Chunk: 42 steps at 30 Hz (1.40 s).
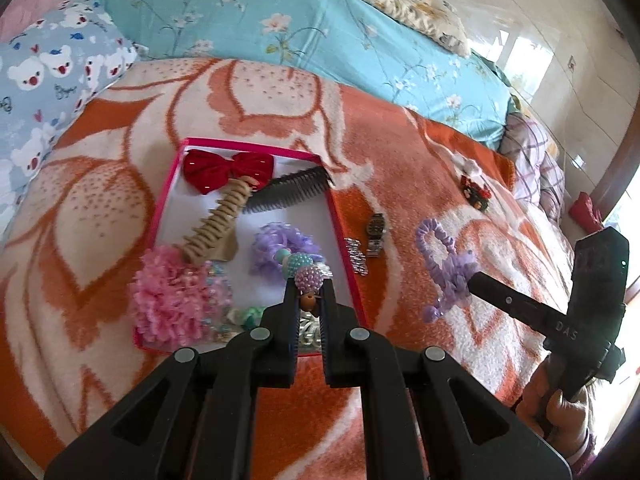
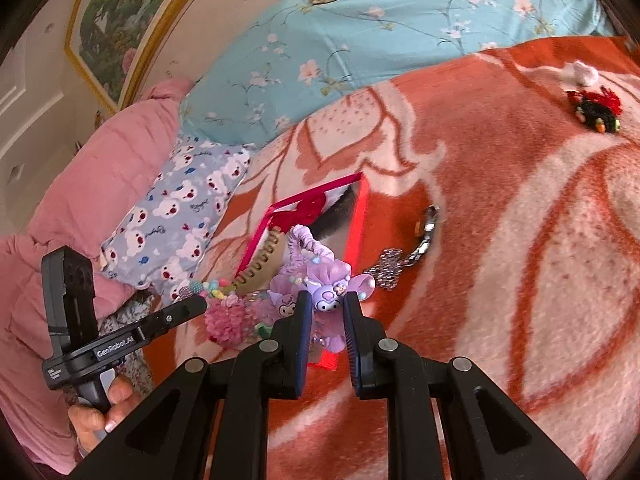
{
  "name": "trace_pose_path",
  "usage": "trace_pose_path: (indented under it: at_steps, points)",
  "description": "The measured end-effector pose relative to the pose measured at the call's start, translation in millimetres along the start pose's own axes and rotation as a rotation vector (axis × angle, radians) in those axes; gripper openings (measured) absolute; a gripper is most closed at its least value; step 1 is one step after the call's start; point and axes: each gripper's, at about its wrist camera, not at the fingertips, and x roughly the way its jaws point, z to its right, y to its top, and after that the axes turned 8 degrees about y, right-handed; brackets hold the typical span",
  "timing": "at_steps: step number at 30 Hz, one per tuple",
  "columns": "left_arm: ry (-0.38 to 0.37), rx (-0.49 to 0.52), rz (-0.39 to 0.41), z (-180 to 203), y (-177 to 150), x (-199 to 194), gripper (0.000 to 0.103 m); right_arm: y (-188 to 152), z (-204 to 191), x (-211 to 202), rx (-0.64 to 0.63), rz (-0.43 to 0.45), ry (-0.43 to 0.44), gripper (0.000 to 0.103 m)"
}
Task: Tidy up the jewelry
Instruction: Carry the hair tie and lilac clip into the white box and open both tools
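A pink-rimmed box (image 1: 170,184) lies on the orange blanket and holds a red bow (image 1: 228,170), a black comb (image 1: 292,192), a tan claw clip (image 1: 218,222), a purple scrunchie (image 1: 280,242) and a pink pompom (image 1: 172,300). My left gripper (image 1: 309,289) is shut on a beaded bracelet (image 1: 306,274) above the box's near right corner. My right gripper (image 2: 328,304) is shut on a purple scrunchie with a cartoon charm (image 2: 326,280), held above the blanket to the right of the box (image 2: 356,232). It also shows in the left wrist view (image 1: 448,264).
On the blanket right of the box lie a wristwatch (image 1: 376,230), a sparkly silver clip (image 1: 356,256) and a red-and-black hair piece (image 1: 476,194). Pillows and a blue floral quilt (image 1: 280,12) lie behind. A framed painting (image 2: 120,28) hangs on the wall.
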Motion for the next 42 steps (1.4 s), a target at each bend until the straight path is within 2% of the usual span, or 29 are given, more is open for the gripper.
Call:
trace_pose_path:
  at_steps: [17, 34, 42]
  points:
    - [0.060, -0.082, -0.017, -42.1, -3.5, 9.3, 0.007, -8.9, -26.5, 58.8, -0.033, -0.110, 0.066, 0.016]
    - [0.116, -0.124, -0.109, -63.3, -16.6, 64.8, 0.007, -18.3, -15.7, 113.8, -0.044, -0.210, -0.006, 0.016]
    - [0.128, -0.117, -0.139, -64.5, -24.1, 81.2, 0.007, -21.2, -7.2, 123.2, -0.032, -0.228, -0.024, 0.019]
